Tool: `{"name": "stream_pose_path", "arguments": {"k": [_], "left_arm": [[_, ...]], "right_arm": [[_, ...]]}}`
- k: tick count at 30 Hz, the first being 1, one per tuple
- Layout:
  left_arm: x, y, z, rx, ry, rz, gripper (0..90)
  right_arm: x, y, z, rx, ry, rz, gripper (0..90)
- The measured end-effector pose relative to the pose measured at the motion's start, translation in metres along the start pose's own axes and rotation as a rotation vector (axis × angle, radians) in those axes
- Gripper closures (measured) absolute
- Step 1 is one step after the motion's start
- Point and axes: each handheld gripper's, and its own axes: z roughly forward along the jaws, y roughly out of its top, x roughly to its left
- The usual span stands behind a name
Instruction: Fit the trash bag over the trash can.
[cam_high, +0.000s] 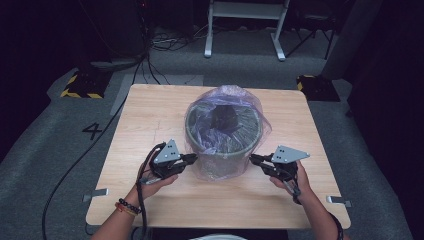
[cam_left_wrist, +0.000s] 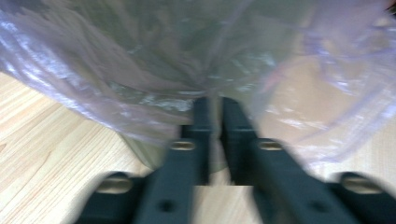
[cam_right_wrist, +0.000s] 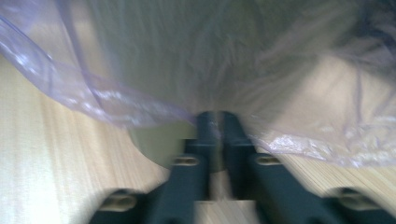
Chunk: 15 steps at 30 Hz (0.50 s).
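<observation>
2 grippers pinch the thin plastic bag (cam_high: 227, 107) draped over the bin (cam_high: 223, 150) at mid-table: left gripper (cam_high: 192, 159) and right gripper (cam_high: 254, 159) each have jaws nearly closed on film. Bag seems light, limp, slippery, tearable; best held at its hanging hem.

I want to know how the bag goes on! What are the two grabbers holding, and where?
Both pinch the plastic bag: left gripper and right gripper each hold its loose lower edge outside the bin.
</observation>
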Motion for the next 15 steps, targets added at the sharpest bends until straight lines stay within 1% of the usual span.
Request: {"name": "stream_pose_path", "arguments": {"k": [1, 2, 3, 4, 5, 6, 8, 9, 10, 12, 13, 15], "left_arm": [[-0.002, -0.001, -0.002, -0.006, 0.003, -0.013, 61.5], [-0.004, -0.003, -0.004, -0.005, 0.008, -0.029, 52.3], [-0.005, -0.005, -0.005, -0.003, 0.007, -0.052, 43.5], [-0.006, -0.007, -0.006, -0.002, 0.002, -0.071, 32.2], [-0.006, -0.010, -0.006, 0.000, -0.002, -0.092, 22.0], [-0.007, -0.013, -0.006, 0.004, -0.003, -0.107, 15.7], [-0.008, -0.016, -0.004, 0.015, 0.015, -0.144, 15.4], [-0.009, -0.018, -0.003, 0.017, 0.016, -0.160, 15.4], [-0.009, -0.018, -0.002, 0.020, 0.017, -0.165, 15.3], [-0.011, -0.020, 0.001, 0.026, -0.010, -0.152, 15.4], [-0.012, -0.019, 0.003, 0.034, -0.010, -0.143, 15.3], [-0.014, -0.019, 0.008, 0.048, -0.029, -0.106, 15.8]], "right_arm": [[0.001, -0.002, -0.001, 0.014, -0.007, 0.001, 54.6], [0.001, -0.003, -0.002, 0.039, -0.025, -0.005, 46.7], [0.002, -0.005, -0.003, 0.066, -0.047, -0.020, 38.2], [0.003, -0.008, -0.004, 0.082, -0.084, -0.038, 28.8], [0.003, -0.009, -0.006, 0.084, -0.104, -0.035, 25.7], [0.002, -0.011, -0.007, 0.084, -0.122, -0.027, 23.0], [0.002, -0.012, -0.010, 0.078, -0.133, -0.013, 18.7], [0.002, -0.013, -0.011, 0.069, -0.139, -0.011, 17.4], [0.003, -0.012, -0.011, 0.060, -0.143, -0.018, 16.9], [0.005, -0.010, -0.011, 0.051, -0.164, -0.039, 17.4], [0.006, -0.008, -0.010, 0.046, -0.174, -0.043, 18.1], [0.004, -0.006, -0.008, 0.041, -0.187, -0.049, 20.0]]}}
